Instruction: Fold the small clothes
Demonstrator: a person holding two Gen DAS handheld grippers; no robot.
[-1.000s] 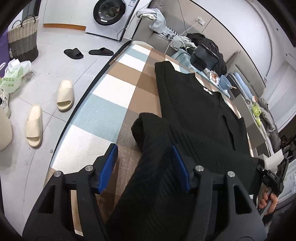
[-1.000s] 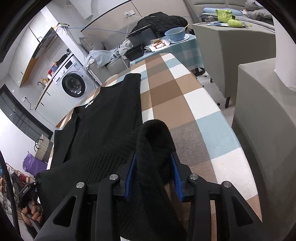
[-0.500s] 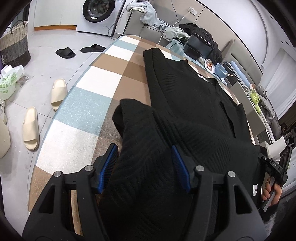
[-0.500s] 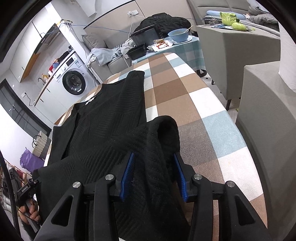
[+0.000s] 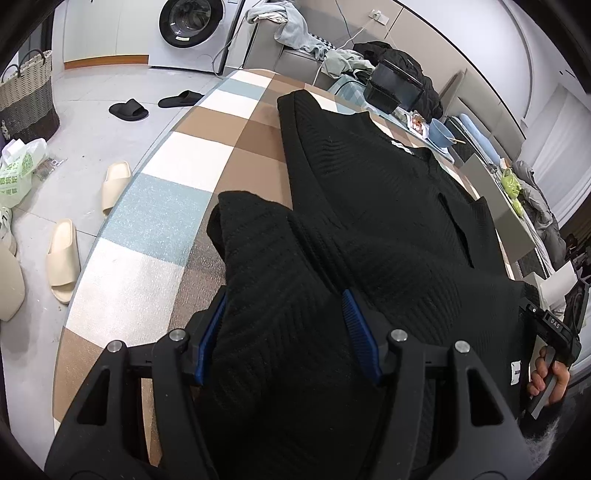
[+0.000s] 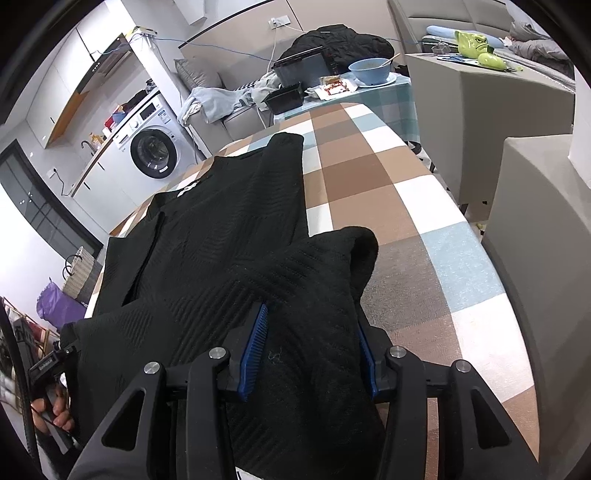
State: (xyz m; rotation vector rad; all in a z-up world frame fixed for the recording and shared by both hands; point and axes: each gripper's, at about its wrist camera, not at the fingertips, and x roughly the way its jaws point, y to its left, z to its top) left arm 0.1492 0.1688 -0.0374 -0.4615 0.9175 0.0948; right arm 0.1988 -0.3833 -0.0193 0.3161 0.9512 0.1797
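The floor (image 5: pixel 85 125) is of pale grey tiles. A white washing machine (image 5: pixel 192 33) stands at the far wall, a woven basket (image 5: pixel 27 99) stands left, and grey sofas (image 6: pixel 491 122) are on the right.

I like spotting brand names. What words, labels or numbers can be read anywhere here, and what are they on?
"DAS": on the black handheld device at the table's right edge.
White tag on the black ribbed knit garment: too blurred.
White neck label: unreadable.
Green plastic bag: print too blurred.
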